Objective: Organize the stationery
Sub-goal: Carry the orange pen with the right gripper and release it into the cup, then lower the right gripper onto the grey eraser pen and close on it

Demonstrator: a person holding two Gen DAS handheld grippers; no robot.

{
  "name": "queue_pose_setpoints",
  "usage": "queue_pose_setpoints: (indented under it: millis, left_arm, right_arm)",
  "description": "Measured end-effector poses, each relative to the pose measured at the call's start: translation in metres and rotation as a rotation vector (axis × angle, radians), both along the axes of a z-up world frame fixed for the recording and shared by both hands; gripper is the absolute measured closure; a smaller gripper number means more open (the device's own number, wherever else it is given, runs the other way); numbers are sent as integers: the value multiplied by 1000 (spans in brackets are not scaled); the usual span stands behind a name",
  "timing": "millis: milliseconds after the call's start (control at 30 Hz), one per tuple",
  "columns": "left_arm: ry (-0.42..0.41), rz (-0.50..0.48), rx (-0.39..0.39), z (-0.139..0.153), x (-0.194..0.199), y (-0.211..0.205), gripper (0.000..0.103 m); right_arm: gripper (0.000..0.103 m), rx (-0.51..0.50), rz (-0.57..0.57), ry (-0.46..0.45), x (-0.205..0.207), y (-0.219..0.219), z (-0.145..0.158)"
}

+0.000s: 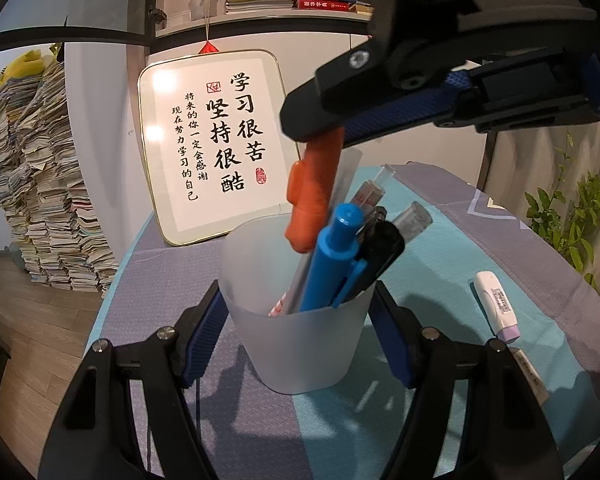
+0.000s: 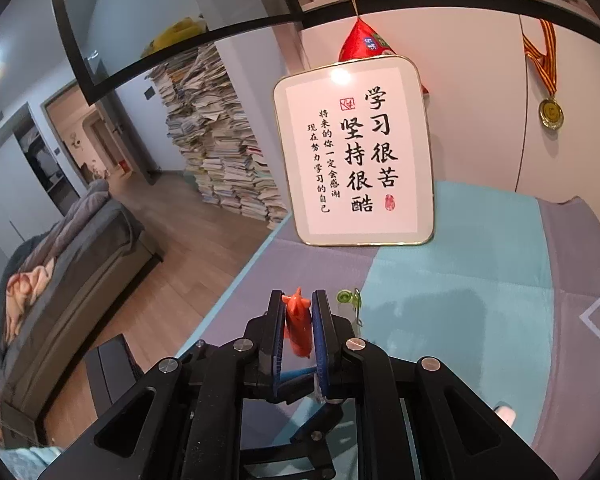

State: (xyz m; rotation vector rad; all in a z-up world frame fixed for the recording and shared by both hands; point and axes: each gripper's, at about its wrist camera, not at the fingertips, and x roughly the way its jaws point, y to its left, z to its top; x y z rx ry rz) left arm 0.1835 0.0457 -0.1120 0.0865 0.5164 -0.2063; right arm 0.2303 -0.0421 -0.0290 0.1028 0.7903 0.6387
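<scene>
From my left wrist: my left claw (image 1: 296, 320) grips the frosted cup (image 1: 296, 320) of pens on the surface (image 1: 440, 248); my right claw (image 1: 324, 128) lowers an orange pen (image 1: 316, 192) into it.

From my right wrist: right claw (image 2: 298, 320) clamped on the orange pen (image 2: 298, 320). Next, I'd release it over the cup.

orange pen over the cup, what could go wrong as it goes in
1. The orange pen hangs tilted in the right gripper, its tip near the blue pen and black pen leaning in the frosted cup; it may snag on them rather than slide in.
2. The left gripper clamps the thin cup; a push from above could tip or squeeze it.
3. The white highlighter lies near the cup and could be knocked.
</scene>
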Motion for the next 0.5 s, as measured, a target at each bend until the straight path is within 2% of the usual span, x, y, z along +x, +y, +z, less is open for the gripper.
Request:
queue_pose_setpoints:
  millis: [300,400,500]
  left_arm:
    - [1,1,-2,0,0,0,34]
    - [1,1,-2,1,0,0,34]
    - [1,1,-2,1,0,0,34]
  right_arm:
    - [89,51,-24,22,-15,-25,4]
    - [89,54,-69,13,-25,-46,4]
    - [89,12,-156,30,-35,-74,-4]
